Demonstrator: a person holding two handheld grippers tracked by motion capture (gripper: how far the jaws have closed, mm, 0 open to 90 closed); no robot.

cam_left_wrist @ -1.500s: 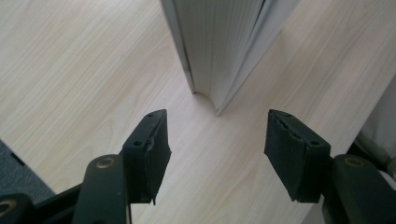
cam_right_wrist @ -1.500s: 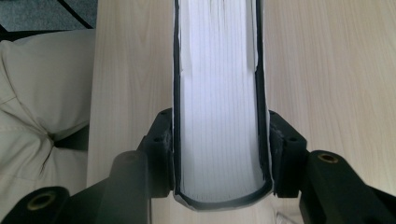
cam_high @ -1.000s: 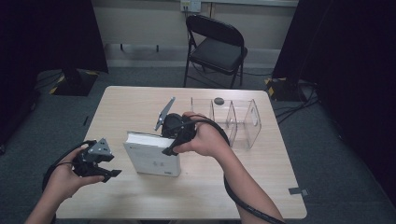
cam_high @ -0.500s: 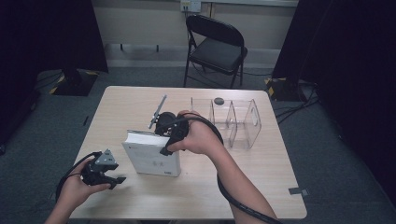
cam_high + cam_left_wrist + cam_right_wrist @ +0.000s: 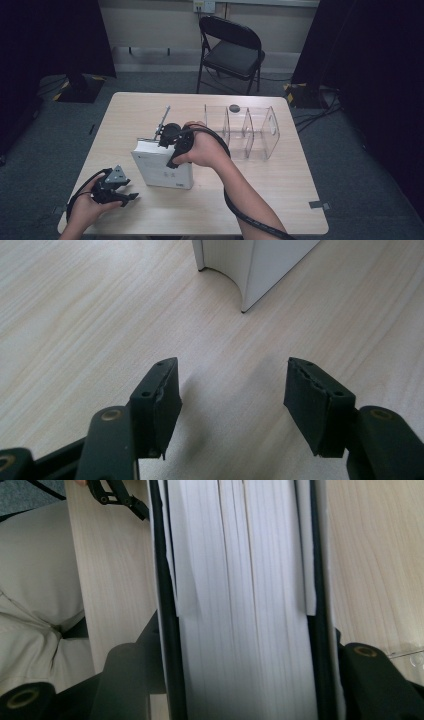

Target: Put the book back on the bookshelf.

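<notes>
We see a white book [image 5: 162, 167] lying flat on the wooden table [image 5: 280, 185], just left of the clear plastic organizer [image 5: 247, 131] that stands toward the table's far right. Its cover is plain white with a small line of dark print, and the block of pages is thick; in the right gripper view the page edges [image 5: 245, 600] run as pale, fine stripes with some leaves standing slightly proud of the rest.

The right gripper [image 5: 172, 142] sits at the book's far edge, on the side nearest the organizer's left end. Its jaws have just been opening, and the book's thickness lies between them, both black jaws lying close against the covers; we cannot tell whether they still press on it.

The left gripper [image 5: 117, 192] is held low over the table, well to the left of the organizer and near the book's front left corner [image 5: 245, 275]. Its jaws are parted with nothing between them, bare wood showing in the gap.
</notes>
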